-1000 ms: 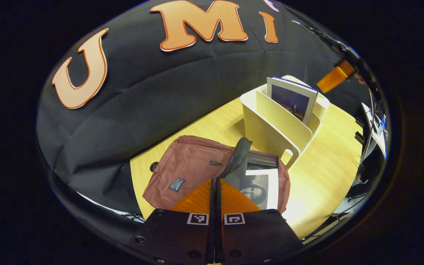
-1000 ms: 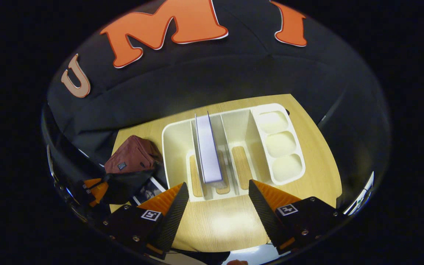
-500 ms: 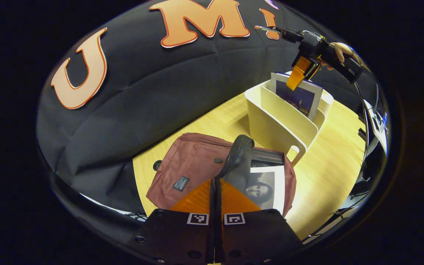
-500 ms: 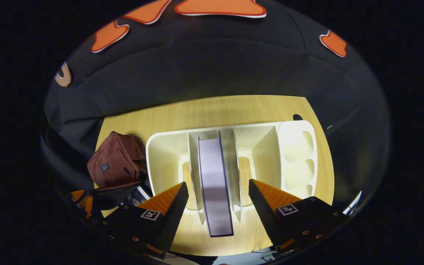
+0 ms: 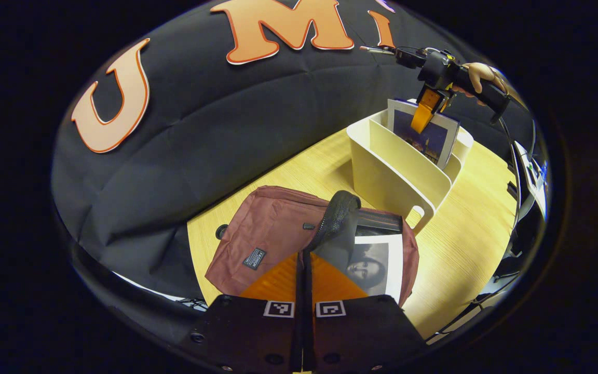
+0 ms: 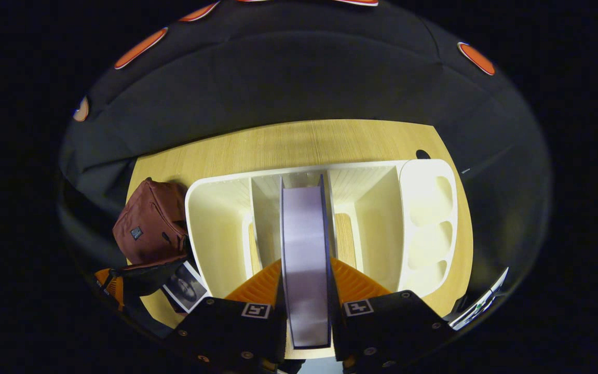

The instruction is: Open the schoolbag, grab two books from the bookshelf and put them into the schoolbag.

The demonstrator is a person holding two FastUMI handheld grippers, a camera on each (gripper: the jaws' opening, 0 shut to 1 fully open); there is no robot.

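Right tool clamped on upright book; left tool closed on schoolbag flap; patch unreadable.

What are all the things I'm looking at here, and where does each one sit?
Table: one, light wood, under everything.
Schoolbag: one, maroon, open, lying on the table beside the bookshelf.
Bookshelf: one, cream, slotted, standing on the table.
Book in bag: one, black-and-white cover, sticking out of the schoolbag.
Book in shelf: one, pale edge, upright in a middle slot.
Left hand-held gripper: shut on the schoolbag's flap.
Right hand-held gripper: shut on the shelf book.
Hand: holding the right gripper.
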